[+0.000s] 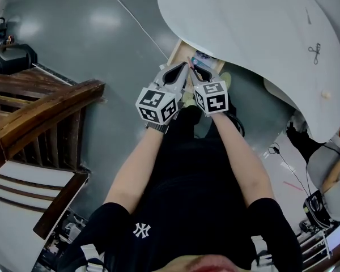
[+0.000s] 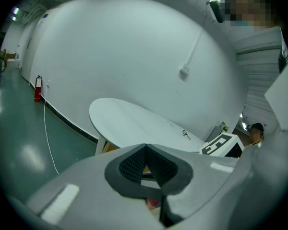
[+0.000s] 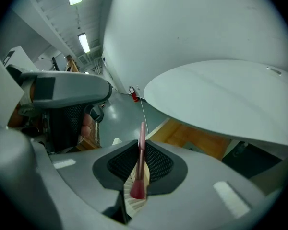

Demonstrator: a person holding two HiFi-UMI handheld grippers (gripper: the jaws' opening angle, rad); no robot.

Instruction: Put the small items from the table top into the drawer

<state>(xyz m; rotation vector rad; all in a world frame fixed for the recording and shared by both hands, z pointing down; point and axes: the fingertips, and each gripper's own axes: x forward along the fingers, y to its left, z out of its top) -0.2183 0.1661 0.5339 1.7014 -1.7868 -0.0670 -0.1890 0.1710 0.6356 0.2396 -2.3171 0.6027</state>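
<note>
My right tool [image 3: 141, 145] is clamped on a thin pink stick [image 3: 140, 166] at the open drawer [image 1: 180, 51], not dropped yet. Left tool [image 2: 146, 150] closed, empty. Scissors [image 1: 314, 52] and small bits not yet cleared off the surface [image 1: 255, 21]; partway, I'd say.

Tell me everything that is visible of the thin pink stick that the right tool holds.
The thin pink stick is slim and smooth, perhaps plastic, with a thicker, darker red end nearest the camera. The right tool is shut on it: black ribbed pads pinch its shaft from both sides. It lies along the jaws, its narrow tip reaching just past them.
</note>
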